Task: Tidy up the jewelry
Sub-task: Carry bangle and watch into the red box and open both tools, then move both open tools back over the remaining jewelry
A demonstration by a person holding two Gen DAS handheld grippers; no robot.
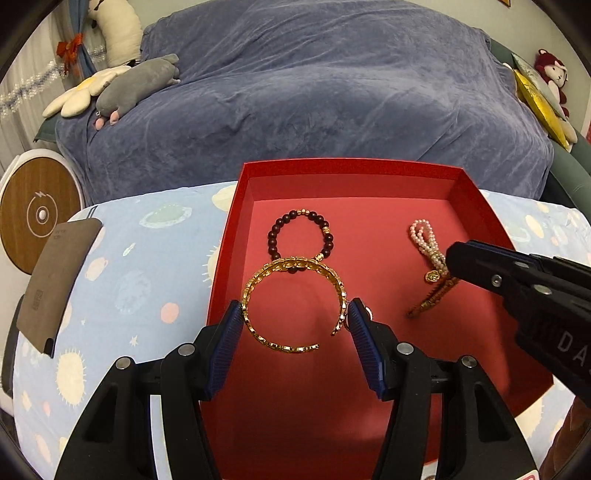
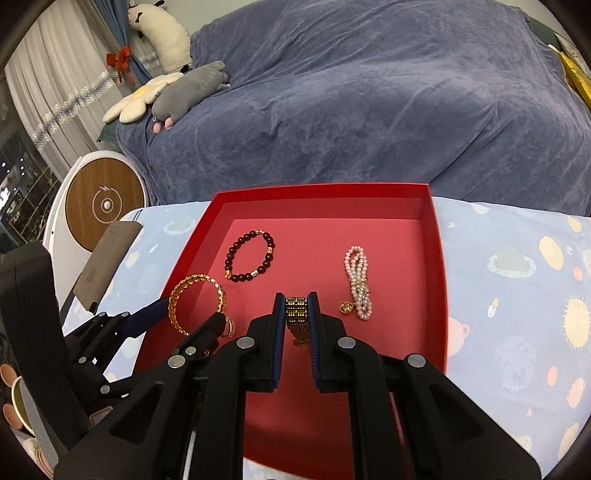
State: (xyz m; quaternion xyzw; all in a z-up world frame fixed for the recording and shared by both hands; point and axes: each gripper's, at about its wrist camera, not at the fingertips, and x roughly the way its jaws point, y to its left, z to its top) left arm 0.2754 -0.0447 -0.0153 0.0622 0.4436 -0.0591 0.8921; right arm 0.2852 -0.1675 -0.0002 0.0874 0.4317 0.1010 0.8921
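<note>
Pinching the gold cuff (image 1: 293, 301) across its width, our left gripper (image 1: 293, 321) holds it over the red box (image 1: 351, 164); our right gripper (image 2: 297, 314) clamps a gold link bracelet (image 2: 297, 314) near the pearl strand (image 2: 357, 284), probably spacing pieces apart from the dark beads (image 2: 251, 255)

- Blue velvety throw (image 1: 325, 92) draped over a sofa, filling the far side.
- On its left end, grey plush (image 1: 138, 83), flower cushion (image 1: 79, 94) and white plush (image 2: 162, 33).
- On its right end, red plush doll (image 1: 554, 75).
- Left of the sofa, pale curtain (image 2: 48, 81) and round wood-faced device (image 2: 105, 203).
- In front, space-print cloth (image 1: 147, 258).
</note>
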